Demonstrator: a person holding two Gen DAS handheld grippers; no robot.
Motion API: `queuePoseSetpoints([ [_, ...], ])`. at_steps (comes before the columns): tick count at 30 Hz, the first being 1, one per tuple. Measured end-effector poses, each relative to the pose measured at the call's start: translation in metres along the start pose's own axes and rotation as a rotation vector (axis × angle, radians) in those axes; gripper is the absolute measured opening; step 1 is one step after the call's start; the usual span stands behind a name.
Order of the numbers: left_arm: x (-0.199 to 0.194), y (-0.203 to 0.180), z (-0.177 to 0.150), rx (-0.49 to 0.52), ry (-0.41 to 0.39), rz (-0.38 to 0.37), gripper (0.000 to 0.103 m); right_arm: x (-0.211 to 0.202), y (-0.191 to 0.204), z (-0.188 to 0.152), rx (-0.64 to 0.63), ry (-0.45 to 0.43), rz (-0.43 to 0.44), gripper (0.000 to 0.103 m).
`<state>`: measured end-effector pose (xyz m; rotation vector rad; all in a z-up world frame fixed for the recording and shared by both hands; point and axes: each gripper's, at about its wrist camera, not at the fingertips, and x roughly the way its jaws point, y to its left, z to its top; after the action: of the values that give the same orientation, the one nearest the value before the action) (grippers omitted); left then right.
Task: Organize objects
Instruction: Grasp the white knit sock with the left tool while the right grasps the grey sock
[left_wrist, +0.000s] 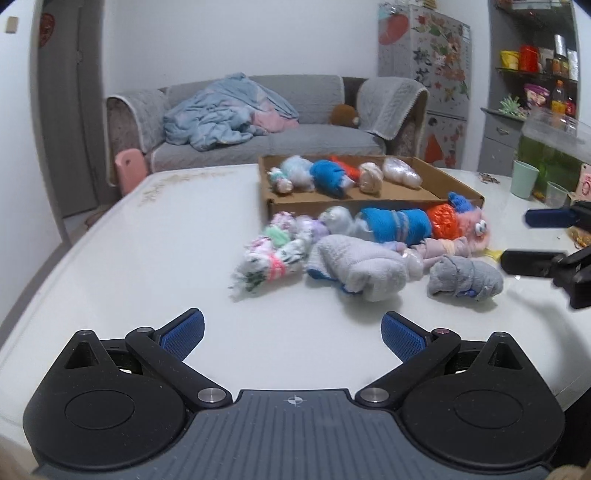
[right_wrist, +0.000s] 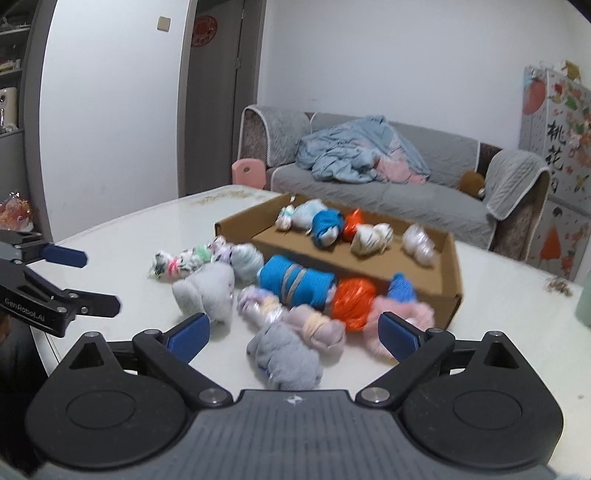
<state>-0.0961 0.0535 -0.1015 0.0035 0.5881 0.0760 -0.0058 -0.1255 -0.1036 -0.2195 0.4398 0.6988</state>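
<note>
A shallow cardboard tray (left_wrist: 354, 203) (right_wrist: 452, 266) on the white table holds several rolled sock bundles along its back wall. More bundles lie loose in front of it: a grey one (left_wrist: 463, 282) (right_wrist: 286, 356), a pale lilac one (left_wrist: 362, 267) (right_wrist: 208, 290), a blue one (left_wrist: 395, 223) (right_wrist: 295, 282), an orange one (left_wrist: 445, 221) (right_wrist: 352, 301) and a pink fuzzy one (left_wrist: 476, 229) (right_wrist: 402, 317). My left gripper (left_wrist: 291, 334) is open and empty, short of the pile. My right gripper (right_wrist: 293, 334) is open, with the grey bundle between its fingers, apart from the pads.
The right gripper's fingers (left_wrist: 532, 258) show at the right edge of the left wrist view; the left gripper's fingers (right_wrist: 94, 304) show at the left of the right wrist view. A green cup (left_wrist: 524, 179) and a small clear cup (left_wrist: 556, 194) stand at the table's right. A grey sofa (left_wrist: 258, 122) is behind.
</note>
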Motion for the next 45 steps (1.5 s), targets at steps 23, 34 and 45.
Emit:
queuePoseSetpoints([
  [23,0.07,-0.053,0.039,0.048,0.04,-0.002,0.102,0.028,0.0,-0.034,0.012,0.072,0.012,0.087],
  [34,0.091,-0.049,0.035,0.033,0.085,-0.013,0.086,0.038,0.002,-0.031,0.01,0.129,0.045,0.055],
  [45,0.075,-0.052,0.029,0.07,0.045,-0.016,0.062,0.022,0.005,-0.036,0.016,0.122,0.027,0.04],
])
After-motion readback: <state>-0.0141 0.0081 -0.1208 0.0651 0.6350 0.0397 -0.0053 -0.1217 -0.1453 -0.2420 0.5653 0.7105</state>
